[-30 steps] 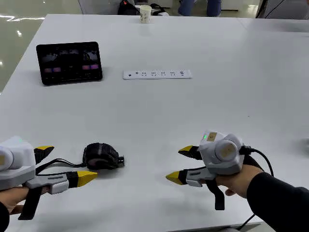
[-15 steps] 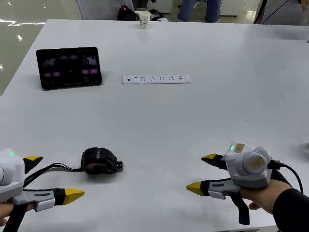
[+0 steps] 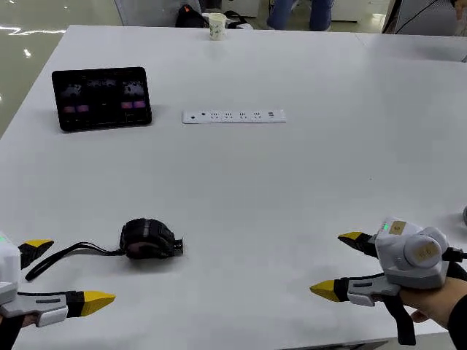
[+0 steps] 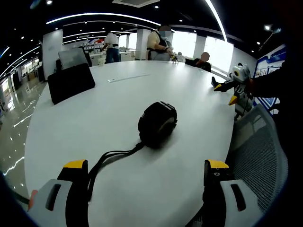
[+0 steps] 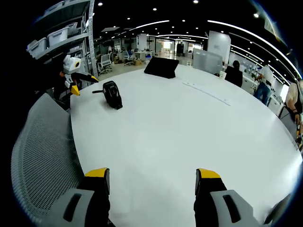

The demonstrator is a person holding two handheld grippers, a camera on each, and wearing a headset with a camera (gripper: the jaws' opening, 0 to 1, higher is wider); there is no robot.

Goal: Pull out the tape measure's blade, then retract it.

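Well, my left gripper [image 3: 71, 271] and right gripper [image 3: 335, 262] both gape wide, empty; the rounded black tape measure [image 3: 149, 238] sits on the smooth white table [image 3: 292, 182].

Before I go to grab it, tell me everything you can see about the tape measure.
The tape measure is a compact, rounded black case that looks rubbery. It sits on the white table near the front-left edge. Its blade looks retracted, with only a small tab showing at the right end in the head view. A black looped wrist strap trails from it towards the open left tool. Nothing grips the case.
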